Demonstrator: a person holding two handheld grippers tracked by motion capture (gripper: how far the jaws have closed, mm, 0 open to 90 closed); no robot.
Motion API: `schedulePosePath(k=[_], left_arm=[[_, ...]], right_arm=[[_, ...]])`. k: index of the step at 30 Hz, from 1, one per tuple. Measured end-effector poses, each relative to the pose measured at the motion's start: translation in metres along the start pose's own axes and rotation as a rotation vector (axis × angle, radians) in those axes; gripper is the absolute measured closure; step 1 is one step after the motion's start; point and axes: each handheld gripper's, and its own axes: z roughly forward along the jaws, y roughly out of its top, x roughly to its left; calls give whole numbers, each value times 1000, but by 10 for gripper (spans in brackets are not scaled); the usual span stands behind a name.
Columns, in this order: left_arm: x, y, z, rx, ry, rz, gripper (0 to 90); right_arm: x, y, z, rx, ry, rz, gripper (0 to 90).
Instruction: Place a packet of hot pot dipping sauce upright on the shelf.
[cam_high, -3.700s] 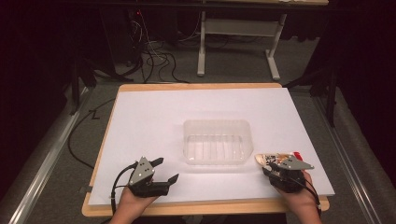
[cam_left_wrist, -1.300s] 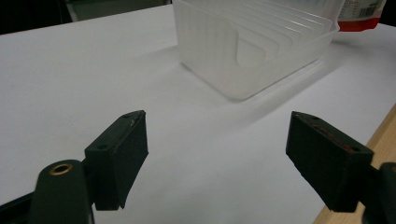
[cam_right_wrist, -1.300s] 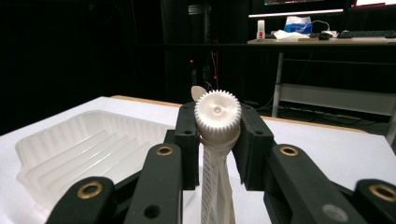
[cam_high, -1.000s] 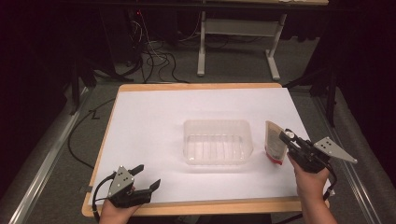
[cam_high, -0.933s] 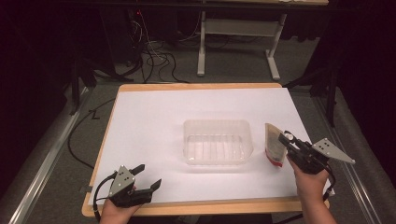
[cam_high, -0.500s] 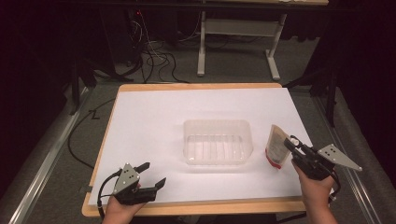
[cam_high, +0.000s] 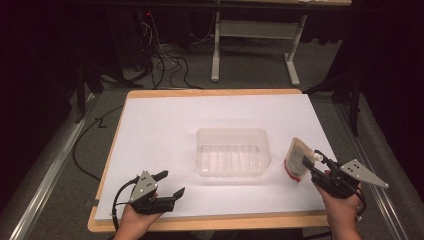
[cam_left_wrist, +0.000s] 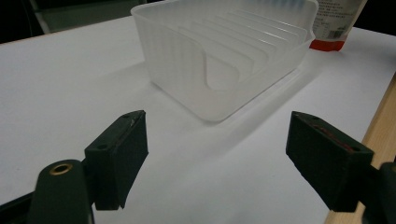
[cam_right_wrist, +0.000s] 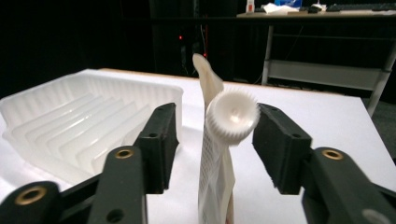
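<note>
A translucent, ribbed plastic tray (cam_high: 233, 151) with rounded corners is seen at the middle of a smooth white sheet (cam_high: 165, 130) laid over a wooden-edged table (cam_high: 210, 223). Just beside the tray's right end, a flat, soft spout pouch (cam_high: 296, 160) with a red lower band is stood upright on the sheet. Its ridged white screw cap (cam_right_wrist: 232, 116) is seen between the jaws of the right gripper (cam_high: 314, 163); the jaws are parted wider than the cap, one pad appears to touch it on one side and a gap is left on the other, though contact cannot be judged with certainty. The left gripper (cam_high: 169, 183) is held near the table's front left edge, its matte black jaws spread wide with nothing between them, well apart from the tray.
</note>
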Motion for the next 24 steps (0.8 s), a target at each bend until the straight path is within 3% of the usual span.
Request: schedulePosePath(k=[6,12,16,20,23,24], left_arm=[[-2,2,5,1,-12,8,212],[1,1,2,-2,-4,4,212],[1,0,-1,1,2,3,212],[2,-2,-3,1,8,-1,212],[2,-2,-4,3,11,0,212],[2,-2,-5,0,10,-2,212]], right_arm=[[-1,-7,0,55,3,19,436],[-8,-22,14,156,29,55,432],[-11,-29,21,205,38,48,539],[-13,-31,26,212,44,50,673],[-12,-31,27,215,36,46,714],[-11,-30,28,214,35,42,809]])
